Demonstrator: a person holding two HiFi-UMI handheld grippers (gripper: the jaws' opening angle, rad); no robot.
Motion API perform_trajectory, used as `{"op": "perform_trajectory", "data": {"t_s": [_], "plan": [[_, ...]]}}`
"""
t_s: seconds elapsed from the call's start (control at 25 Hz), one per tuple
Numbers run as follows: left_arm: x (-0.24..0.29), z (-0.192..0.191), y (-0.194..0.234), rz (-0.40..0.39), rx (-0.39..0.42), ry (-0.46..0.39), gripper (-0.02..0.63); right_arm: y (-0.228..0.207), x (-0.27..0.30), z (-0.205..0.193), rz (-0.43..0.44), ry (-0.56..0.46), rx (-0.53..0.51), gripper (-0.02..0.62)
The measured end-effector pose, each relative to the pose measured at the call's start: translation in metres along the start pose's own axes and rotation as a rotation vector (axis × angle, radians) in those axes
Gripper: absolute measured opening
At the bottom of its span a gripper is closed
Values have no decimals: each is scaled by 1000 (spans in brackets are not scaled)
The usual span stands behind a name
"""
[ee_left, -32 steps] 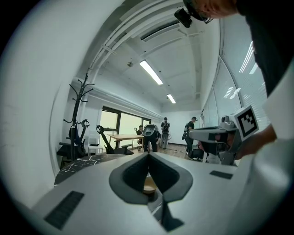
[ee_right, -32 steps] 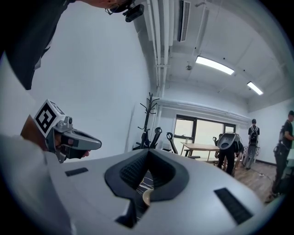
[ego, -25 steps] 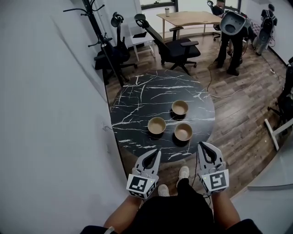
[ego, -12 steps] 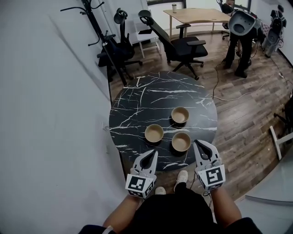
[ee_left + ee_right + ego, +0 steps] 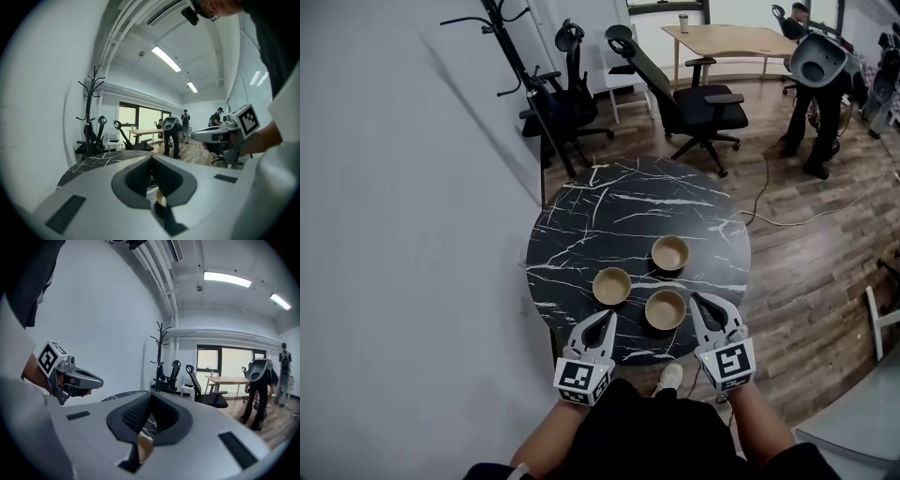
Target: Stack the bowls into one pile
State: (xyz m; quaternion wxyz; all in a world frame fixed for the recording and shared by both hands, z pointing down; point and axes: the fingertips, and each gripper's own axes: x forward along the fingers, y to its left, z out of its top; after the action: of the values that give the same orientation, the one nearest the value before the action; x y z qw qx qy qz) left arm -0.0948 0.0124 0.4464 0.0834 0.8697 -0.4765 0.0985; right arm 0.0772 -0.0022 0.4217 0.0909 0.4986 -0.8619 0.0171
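Three tan bowls stand apart on the round black marble table (image 5: 581,225): a left bowl (image 5: 611,285), a near bowl (image 5: 666,308) and a far bowl (image 5: 669,251). My left gripper (image 5: 609,317) is shut and empty at the table's near edge, just short of the left bowl. My right gripper (image 5: 699,299) is shut and empty too, right beside the near bowl. In the left gripper view my closed left gripper (image 5: 151,156) hides most of the table; a sliver of a bowl (image 5: 161,200) shows under it. The right gripper view shows my shut right gripper (image 5: 151,394) with a bowl's edge (image 5: 143,448) below.
A coat stand (image 5: 525,75) and office chairs (image 5: 694,98) stand beyond the table. A wooden desk (image 5: 741,39) and a person (image 5: 820,80) are at the far right. A white wall (image 5: 403,234) runs along the left, close to the table. A cable (image 5: 778,216) lies on the wood floor.
Both grippers have moved forward and down toward the table's near edge, closer to the bowls. The jaws stayed shut. The bowls have not moved on the table.
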Motion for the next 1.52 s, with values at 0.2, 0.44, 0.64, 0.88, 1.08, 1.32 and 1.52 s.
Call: {"op": "perform_trajectory", "data": {"t_s": [0.2, 0.44, 0.64, 0.88, 1.08, 1.32, 1.52], "plan": [[1, -10, 1, 59, -20, 21, 11, -8, 7, -20, 44, 29, 18, 8], [8, -19, 12, 107, -47, 41, 11, -8, 26, -36, 93, 59, 20, 8], [12, -34, 33, 159, -49, 70, 11, -7, 42, -36, 106, 64, 25, 8], [28, -55, 56, 177, -51, 120, 11, 2, 62, -43, 129, 78, 38, 8], [42, -63, 82, 243, -79, 138, 11, 11, 74, -53, 148, 103, 35, 8], [53, -86, 110, 319, -85, 217, 11, 9, 84, -72, 148, 151, 52, 8], [64, -105, 124, 324, -110, 275, 74, 10, 92, -74, 153, 155, 53, 8]]}}
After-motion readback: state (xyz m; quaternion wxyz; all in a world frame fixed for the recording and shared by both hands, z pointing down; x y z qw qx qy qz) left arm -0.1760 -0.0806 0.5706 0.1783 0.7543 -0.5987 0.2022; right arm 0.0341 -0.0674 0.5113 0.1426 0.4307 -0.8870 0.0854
